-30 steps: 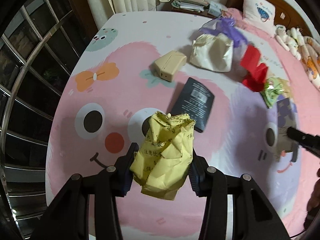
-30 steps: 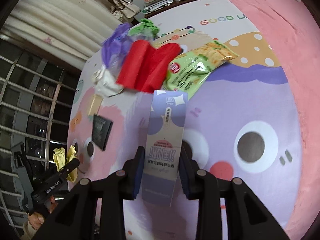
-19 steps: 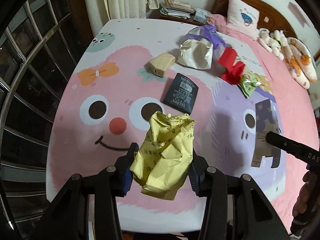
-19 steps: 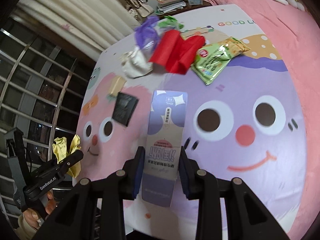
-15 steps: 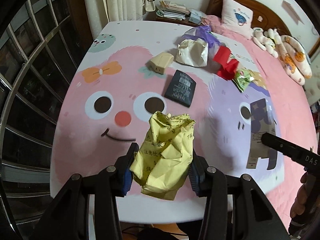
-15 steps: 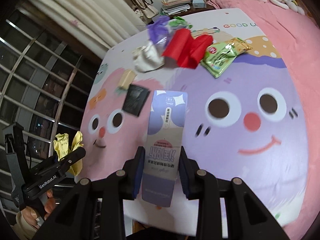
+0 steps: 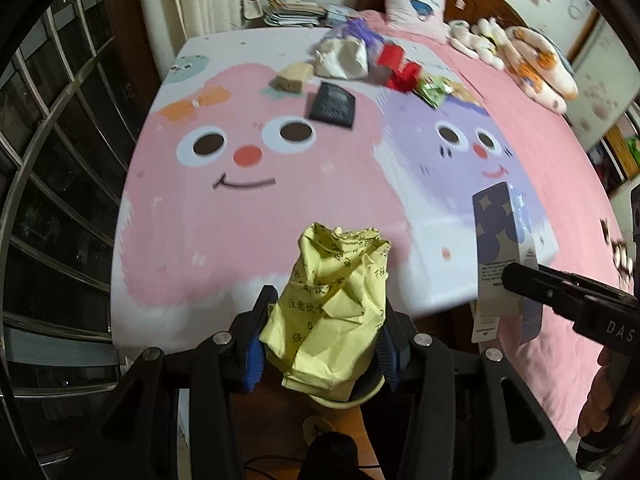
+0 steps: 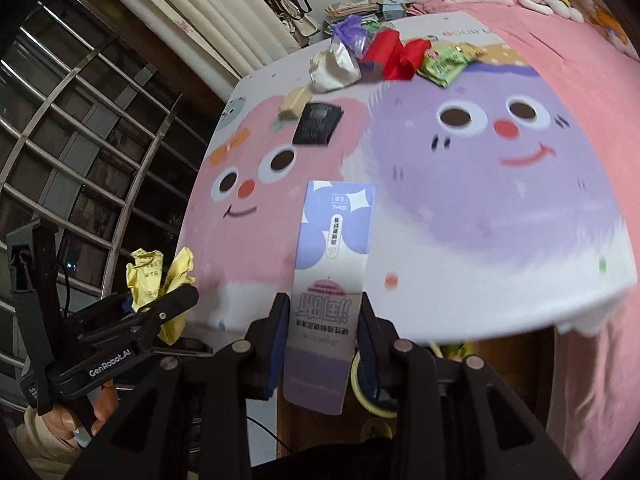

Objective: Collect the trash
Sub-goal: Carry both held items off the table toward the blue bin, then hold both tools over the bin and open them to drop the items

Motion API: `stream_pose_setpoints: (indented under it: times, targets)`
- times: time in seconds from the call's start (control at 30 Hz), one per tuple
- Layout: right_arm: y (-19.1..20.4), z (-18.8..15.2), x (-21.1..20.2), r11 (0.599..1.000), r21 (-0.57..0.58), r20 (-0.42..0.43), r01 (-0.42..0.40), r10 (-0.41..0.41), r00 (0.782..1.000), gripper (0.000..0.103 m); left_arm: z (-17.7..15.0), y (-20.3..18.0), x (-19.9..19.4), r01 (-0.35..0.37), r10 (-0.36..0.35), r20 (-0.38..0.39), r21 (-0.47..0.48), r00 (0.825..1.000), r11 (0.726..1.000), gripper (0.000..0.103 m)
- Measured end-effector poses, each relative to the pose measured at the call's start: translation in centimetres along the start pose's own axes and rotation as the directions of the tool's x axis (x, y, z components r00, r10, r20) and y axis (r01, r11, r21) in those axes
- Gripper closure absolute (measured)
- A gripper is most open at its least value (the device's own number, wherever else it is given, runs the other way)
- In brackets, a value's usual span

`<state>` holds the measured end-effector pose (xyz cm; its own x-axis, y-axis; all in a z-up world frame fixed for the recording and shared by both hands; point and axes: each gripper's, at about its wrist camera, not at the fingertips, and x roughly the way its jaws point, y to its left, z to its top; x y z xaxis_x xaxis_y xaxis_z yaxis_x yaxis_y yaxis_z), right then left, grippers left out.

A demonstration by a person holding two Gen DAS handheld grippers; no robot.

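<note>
My left gripper is shut on a crumpled yellow paper, held past the bed's foot edge above a yellowish round rim. My right gripper is shut on a flat purple carton, also past the foot edge. The carton shows in the left wrist view, and the yellow paper in the right wrist view. More trash lies at the far end of the bed: a black packet, a tan box, a white bag, red wrapping, a green snack bag.
The bed sheet has pink and purple cartoon faces. A barred window runs along the left. Pillows and plush toys lie at the far right. A stack of papers sits behind the bed.
Both grippers have pulled back from the middle of the bed to beyond its foot edge, each still holding its piece of trash. The floor area below the bed edge has come into view.
</note>
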<state>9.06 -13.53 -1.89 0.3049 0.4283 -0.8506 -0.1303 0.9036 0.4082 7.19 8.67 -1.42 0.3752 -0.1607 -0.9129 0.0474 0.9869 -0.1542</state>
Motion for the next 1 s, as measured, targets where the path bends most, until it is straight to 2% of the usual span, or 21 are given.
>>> stream_pose_setpoints:
  times: [0.27,0.47,0.6,0.8,1.0]
  targets:
    - [0.3,-5.6,0.3,0.998,0.021,-0.09,0.055,-0.053,0.995,0.071,-4.6,-0.3,0.2,0.05,-0.049,-0.065,0.013,0.997,0.999,0.058]
    - [-0.6,-8.8,1.3,0.995,0.022,-0.161,0.097,-0.092,0.983,0.071,-7.8,-1.4,1.4,0.058,-0.056,-0.118,0.015,0.991,0.998,0.058]
    - [-1.6,-11.2,3.1,0.994,0.044,-0.215,0.098,-0.087,0.973,0.071,-10.1,-2.3,3.3,0.042,-0.035,-0.166,0.035,0.985,0.999,0.058]
    - [-4.2,-15.0,7.8,0.991,0.1,-0.302,0.087,-0.053,0.952,0.071,-13.1,-3.2,8.3,0.024,-0.014,-0.247,0.037,0.969,0.999,0.058]
    - [-8.6,-17.8,14.9,0.981,0.16,-0.361,0.111,-0.047,0.932,0.071,-16.0,-3.8,16.1,-0.006,0.015,-0.315,0.03,0.949,1.0,0.058]
